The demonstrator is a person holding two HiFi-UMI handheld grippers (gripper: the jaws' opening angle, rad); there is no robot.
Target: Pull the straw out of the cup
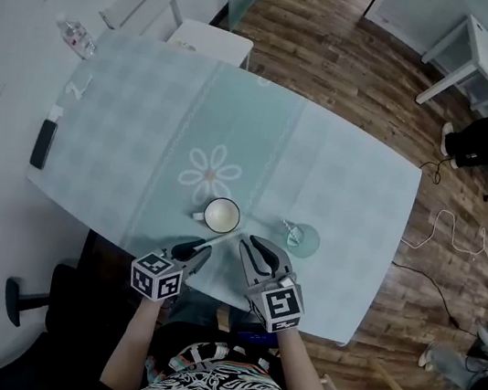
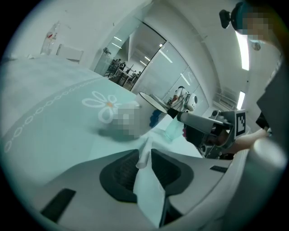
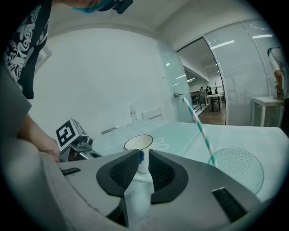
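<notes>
From above, the person stands at the near edge of a table [image 1: 144, 126] with a pale green cloth. A white cup [image 1: 221, 215] sits near that edge. The straw [image 1: 218, 242] is out of the cup. It lies on the cloth just beside the cup and runs back into the left gripper [image 1: 190, 249]. The right gripper [image 1: 252, 245] hangs close by, to the right of the straw. A glass [image 1: 303, 241] stands just past it.

In the left gripper view, the jaws are apart. The white straw [image 2: 143, 159] sits in the gap between the pads, and they do not look to squeeze it (there is room on each side). The cloth with its flower print is right under the jaws. The right gripper [image 2: 180, 115] pokes in from the right.

In the right gripper view, the jaws stand a little apart with nothing between them. The cup [image 3: 139, 143] shows through the gap, farther off on the table. To the right a striped straw [image 3: 201, 128] leans in the glass [image 3: 239, 169]. The left gripper's cube with its square marks is at the left.
</notes>
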